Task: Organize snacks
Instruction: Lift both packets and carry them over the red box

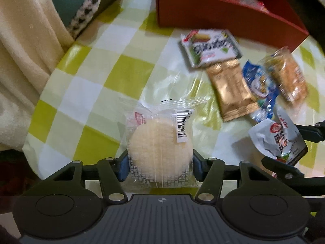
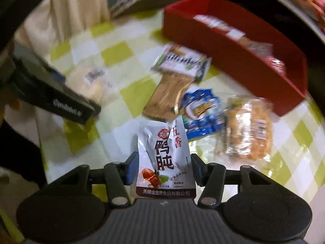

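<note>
A round pale rice cracker in a clear wrapper (image 1: 160,142) stands between the blue pads of my left gripper (image 1: 160,167), which is shut on it just above the checked tablecloth. My right gripper (image 2: 164,168) is shut on a silver pouch with red and black print (image 2: 164,158), lifted off the table. The left wrist view shows that pouch (image 1: 278,140) at the right edge. Blurred at the left of the right wrist view are the left gripper's body (image 2: 50,93) and the cracker (image 2: 91,81).
A red open box (image 1: 223,18) with several packets inside stands at the back right. In front of it lie a green-white packet (image 1: 211,47), a gold packet (image 1: 231,89), a blue packet (image 1: 260,85) and a clear orange packet (image 1: 288,75). Cream fabric (image 1: 24,61) hangs past the table's left edge.
</note>
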Demonstrator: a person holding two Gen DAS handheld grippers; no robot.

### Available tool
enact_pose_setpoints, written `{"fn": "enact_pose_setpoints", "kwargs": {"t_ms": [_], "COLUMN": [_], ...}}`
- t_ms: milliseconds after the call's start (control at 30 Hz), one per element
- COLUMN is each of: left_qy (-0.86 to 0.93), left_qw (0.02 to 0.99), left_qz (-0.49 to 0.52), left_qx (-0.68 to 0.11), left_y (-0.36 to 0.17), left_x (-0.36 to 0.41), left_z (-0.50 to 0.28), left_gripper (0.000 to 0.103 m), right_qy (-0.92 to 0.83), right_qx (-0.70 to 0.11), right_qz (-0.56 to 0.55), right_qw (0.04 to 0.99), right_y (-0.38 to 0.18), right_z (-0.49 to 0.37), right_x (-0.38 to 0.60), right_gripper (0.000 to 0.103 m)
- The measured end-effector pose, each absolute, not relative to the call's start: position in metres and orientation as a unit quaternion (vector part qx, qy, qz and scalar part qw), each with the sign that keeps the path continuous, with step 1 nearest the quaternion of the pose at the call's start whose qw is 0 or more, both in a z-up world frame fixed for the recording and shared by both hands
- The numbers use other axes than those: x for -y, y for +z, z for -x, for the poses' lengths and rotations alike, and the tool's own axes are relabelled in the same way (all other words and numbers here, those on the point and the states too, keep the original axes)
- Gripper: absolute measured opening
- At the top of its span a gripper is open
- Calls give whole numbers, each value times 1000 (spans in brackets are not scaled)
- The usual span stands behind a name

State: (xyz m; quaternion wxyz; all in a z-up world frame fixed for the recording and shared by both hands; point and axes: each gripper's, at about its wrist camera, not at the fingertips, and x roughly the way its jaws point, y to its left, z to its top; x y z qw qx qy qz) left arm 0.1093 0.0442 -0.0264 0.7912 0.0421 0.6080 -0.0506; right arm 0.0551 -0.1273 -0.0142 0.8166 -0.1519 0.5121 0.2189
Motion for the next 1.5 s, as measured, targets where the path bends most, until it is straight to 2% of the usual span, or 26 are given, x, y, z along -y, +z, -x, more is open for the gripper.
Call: {"fn": "enact_pose_setpoints", "kwargs": {"t_ms": [333,767,1133,1500], "left_qy": [-71,-58,-34,-25], "left_qw": [815,842,869,874], "left_qz": [-31,-63,-62,-63], "left_qx": [-574,-532,-490,-481], "left_y": [8,30,55,52], "left_x": [-23,10,27,46], "left_z": [-116,-143,-189,-249], "left_gripper": [65,65,65,65], "right_qy": [181,125,103,88], "right_qx": [-452,-418,-382,-375], "right_qz": [68,56,26,0], "right_qw": [871,898,918,923], "right_y": [26,44,63,59], "right_z": [-79,-116,-158,-217], "right_x": [147,165,182,196], "right_gripper": [59,59,59,59]}}
